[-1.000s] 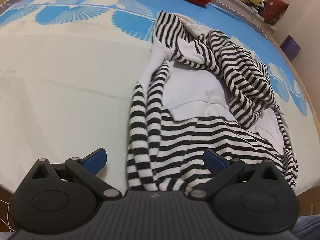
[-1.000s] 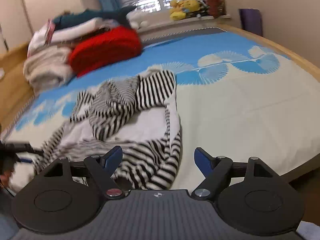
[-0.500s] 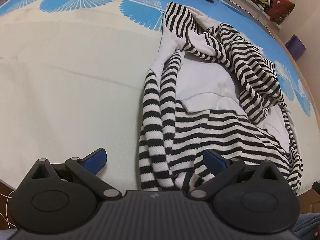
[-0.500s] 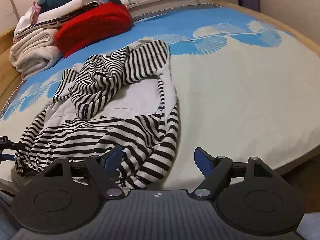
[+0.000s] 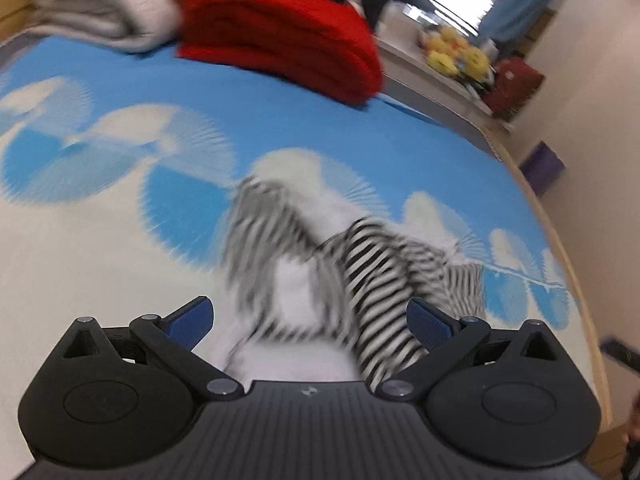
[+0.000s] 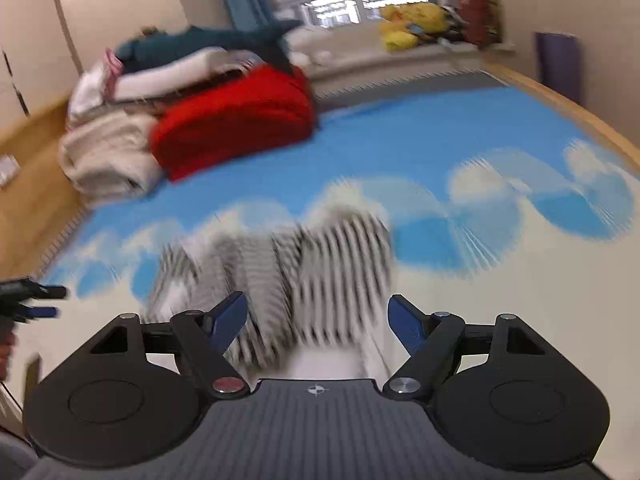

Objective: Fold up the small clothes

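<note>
A black-and-white striped garment with white panels (image 5: 340,280) lies crumpled on the bed, blurred by motion. In the left wrist view my left gripper (image 5: 310,322) is open and empty, with the garment between and just beyond its blue fingertips. In the right wrist view the same garment (image 6: 304,276) lies ahead of my right gripper (image 6: 318,326), which is open and empty over its near edge. The left gripper (image 6: 28,300) shows small at the far left of the right wrist view.
The bed sheet (image 5: 100,248) is cream with blue fan patterns. A red folded blanket (image 5: 288,36) and a cream blanket pile (image 6: 108,156) sit at the head of the bed. Yellow plush toys (image 6: 408,20) line the windowsill. The wooden bed edge (image 5: 560,248) runs along the right.
Both cameras have tilted up, so the blankets, window and walls now show. The garment sits lower and closer in both views and is motion-blurred. Both grippers stay open.
</note>
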